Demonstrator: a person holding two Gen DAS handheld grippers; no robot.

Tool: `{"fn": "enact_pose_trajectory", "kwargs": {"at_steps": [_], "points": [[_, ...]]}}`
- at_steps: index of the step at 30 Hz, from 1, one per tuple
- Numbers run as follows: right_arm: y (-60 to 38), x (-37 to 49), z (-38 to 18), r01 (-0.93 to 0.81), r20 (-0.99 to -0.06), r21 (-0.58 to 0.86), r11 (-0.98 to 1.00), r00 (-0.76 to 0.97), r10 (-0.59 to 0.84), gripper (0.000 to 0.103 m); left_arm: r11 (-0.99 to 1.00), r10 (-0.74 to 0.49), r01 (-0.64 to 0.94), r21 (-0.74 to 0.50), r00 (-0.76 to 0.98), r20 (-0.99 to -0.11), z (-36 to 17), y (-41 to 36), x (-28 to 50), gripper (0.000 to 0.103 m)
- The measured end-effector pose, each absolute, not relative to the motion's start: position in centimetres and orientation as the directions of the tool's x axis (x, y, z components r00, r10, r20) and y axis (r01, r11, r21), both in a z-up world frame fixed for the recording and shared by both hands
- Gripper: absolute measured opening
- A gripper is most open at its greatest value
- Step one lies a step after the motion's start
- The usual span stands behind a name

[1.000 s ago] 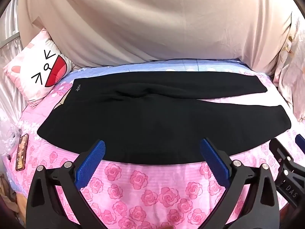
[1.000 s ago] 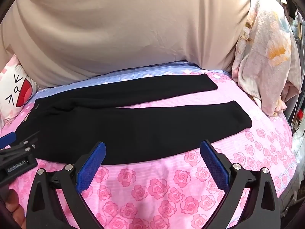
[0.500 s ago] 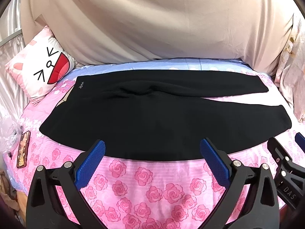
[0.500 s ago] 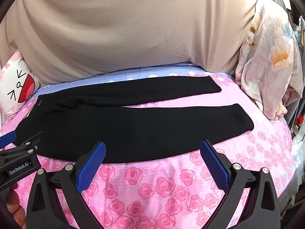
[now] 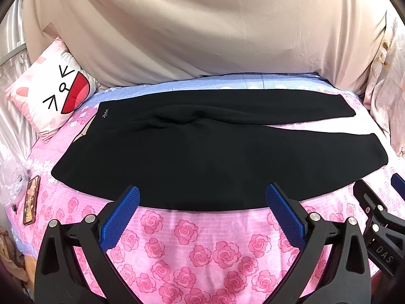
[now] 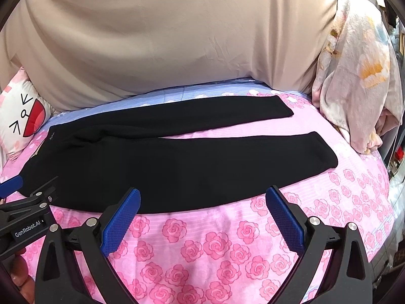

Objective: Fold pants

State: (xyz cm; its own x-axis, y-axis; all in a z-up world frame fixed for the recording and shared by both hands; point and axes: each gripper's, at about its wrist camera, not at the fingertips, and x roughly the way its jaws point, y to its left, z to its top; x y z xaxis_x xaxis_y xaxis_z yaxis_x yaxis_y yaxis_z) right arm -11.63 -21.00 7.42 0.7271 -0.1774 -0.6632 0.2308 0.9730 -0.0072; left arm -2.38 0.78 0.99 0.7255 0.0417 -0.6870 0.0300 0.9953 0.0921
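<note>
Black pants lie flat and unfolded across the pink rose bedsheet, waist at the left, both legs stretched to the right. They also show in the right wrist view. My left gripper is open and empty, hovering over the near hem edge of the pants. My right gripper is open and empty, hovering by the near edge of the front leg. The right gripper shows at the right edge of the left wrist view. The left gripper shows at the left edge of the right wrist view.
A cartoon-face pillow leans at the back left. A beige drape hangs behind the bed. A floral quilt is piled at the right. A phone and a plastic bag lie by the left bed edge.
Both grippers have pulled back slightly from the pants, so more rose sheet shows in front. The pants have not moved.
</note>
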Motion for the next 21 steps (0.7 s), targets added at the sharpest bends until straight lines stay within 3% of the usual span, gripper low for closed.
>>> {"fn": "enact_pose_trajectory", "kwargs": {"at_steps": [21], "points": [[-21.13,-11.61,7.3,0.228,-0.67,-0.001,0.974,0.722,-0.17,0.098,0.995,0.045,0.033,0.099,0.722,-0.69,0.65,0.36,-2.64,0.098]]}}
